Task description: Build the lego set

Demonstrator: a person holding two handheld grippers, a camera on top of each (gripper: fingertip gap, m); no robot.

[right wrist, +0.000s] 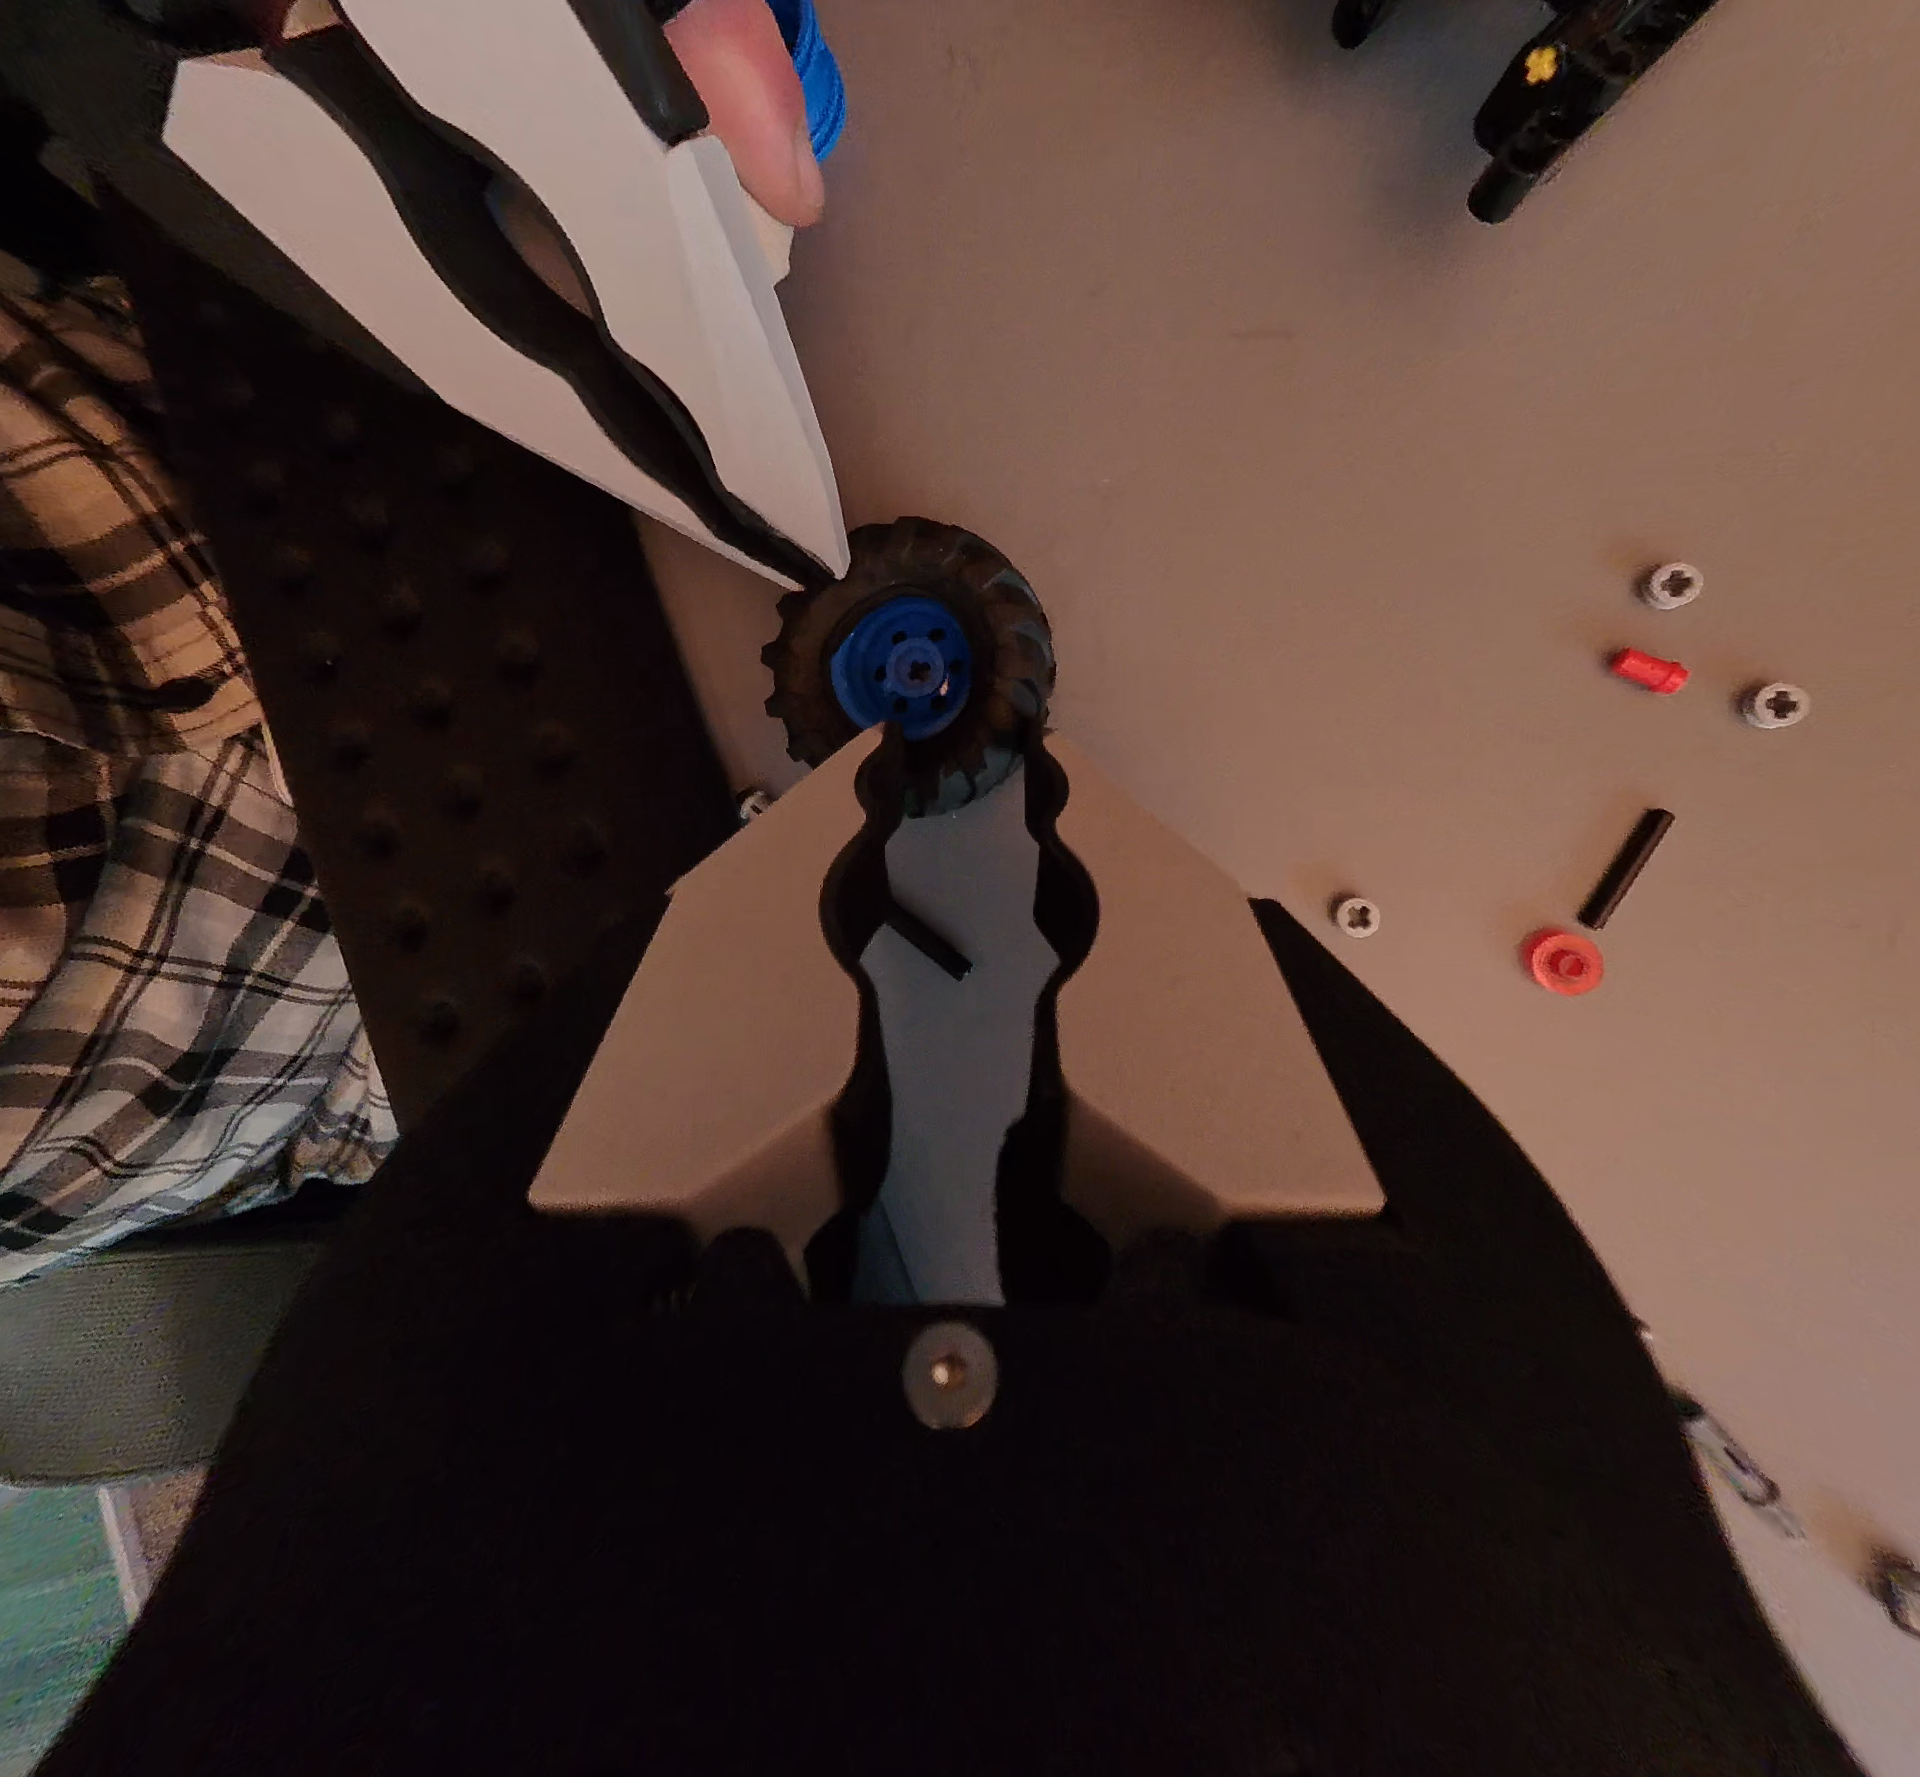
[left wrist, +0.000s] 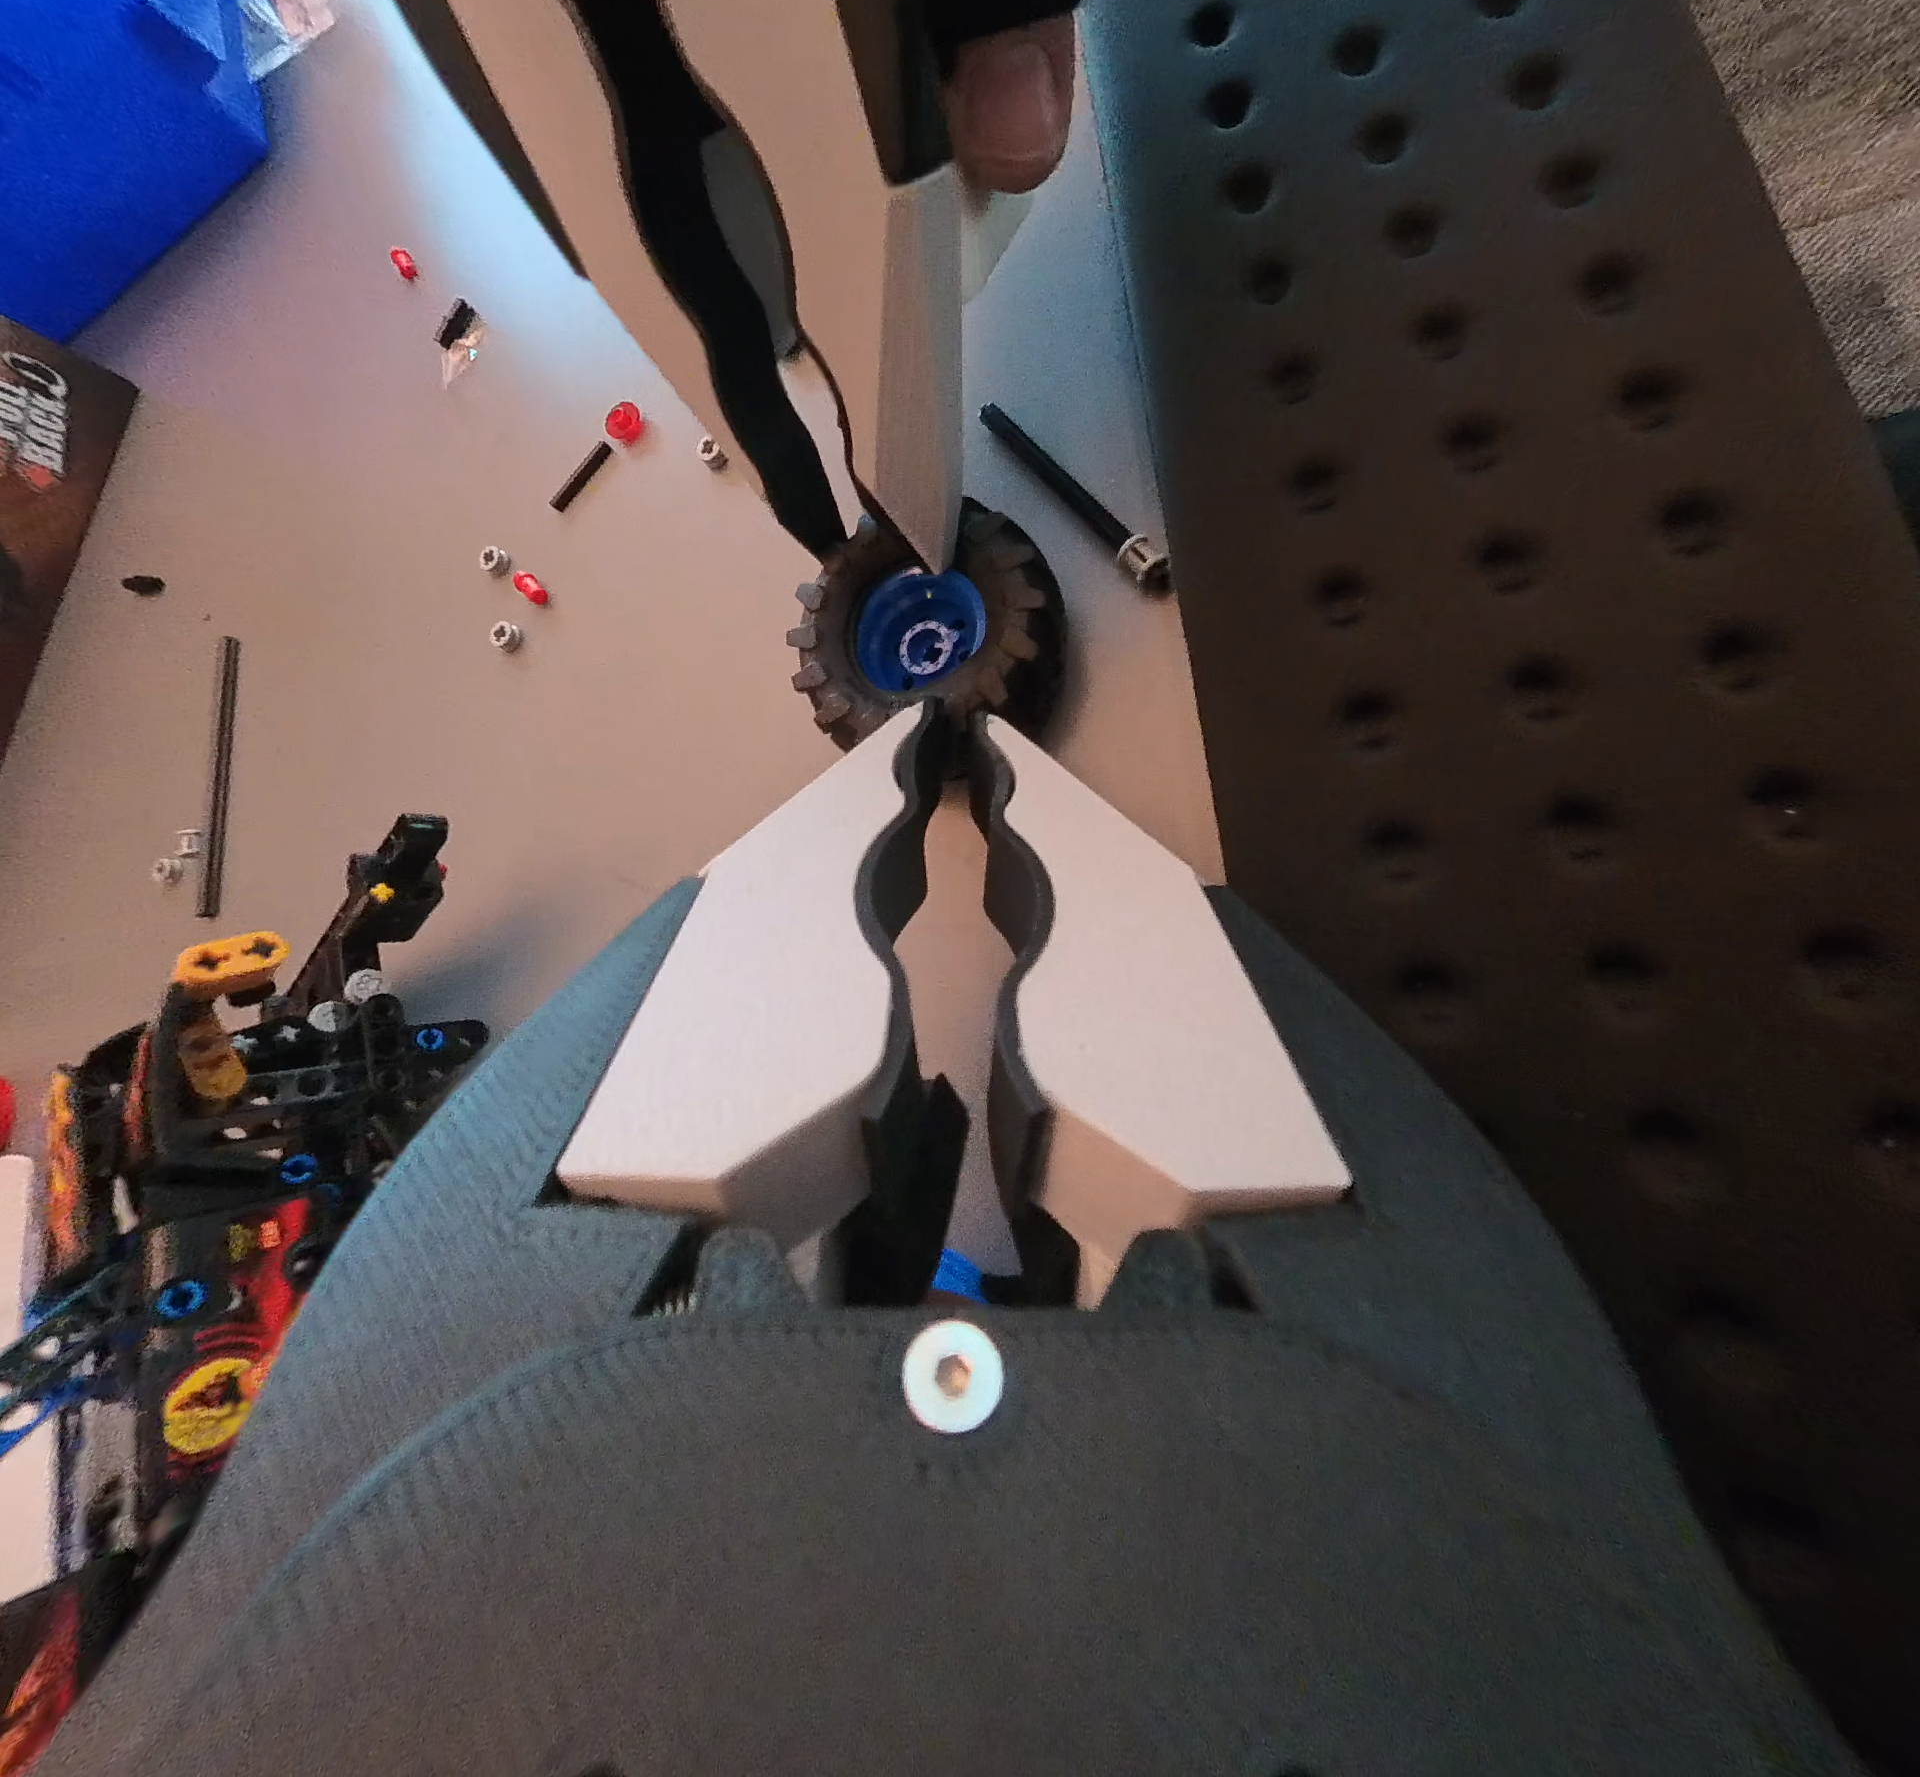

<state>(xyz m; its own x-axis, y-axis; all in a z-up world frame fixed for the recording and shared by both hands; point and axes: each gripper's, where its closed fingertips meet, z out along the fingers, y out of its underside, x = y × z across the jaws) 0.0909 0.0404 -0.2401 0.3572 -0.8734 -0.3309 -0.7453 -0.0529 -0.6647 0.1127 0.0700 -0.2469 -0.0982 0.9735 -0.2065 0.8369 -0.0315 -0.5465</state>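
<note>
Wheel (left wrist: 920, 631) pinched by both tongs, left (left wrist: 951, 725) and right (right wrist: 956, 740); contact points partly hidden.

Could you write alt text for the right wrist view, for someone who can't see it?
Two white two-finger grippers, one from below and one from upper left, pinch a black rubber tyre on a blue plastic hub above a grey table.

Opposed wrist cameras share one close wheel (left wrist: 920, 641)
</note>
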